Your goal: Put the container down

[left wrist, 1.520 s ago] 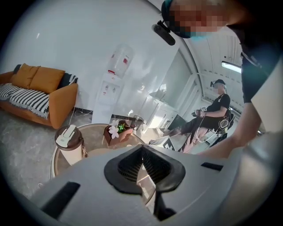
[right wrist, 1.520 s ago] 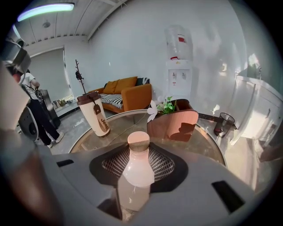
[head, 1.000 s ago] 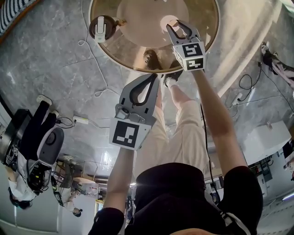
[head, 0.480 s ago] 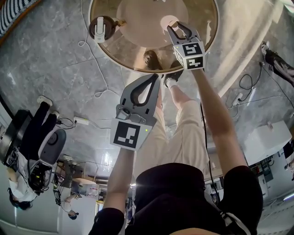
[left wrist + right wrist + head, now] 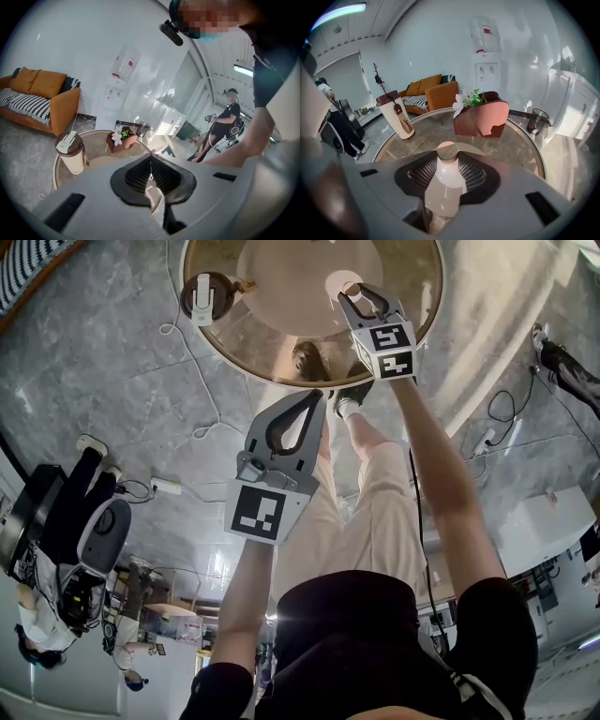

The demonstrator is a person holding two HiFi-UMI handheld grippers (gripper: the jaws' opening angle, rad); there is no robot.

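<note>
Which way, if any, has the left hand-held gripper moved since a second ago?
No. The left hand-held gripper stays put, tips just below the round table's near rim in the head view.

Bright, even light; glare patches on the glossy floor; heavy fisheye bending, dark vignetted corners in both gripper views.

Grey marble floor. White walls. Orange sofa with striped throw. Water dispenser against wall. Round glass table. Ceiling strip light is on.
</note>
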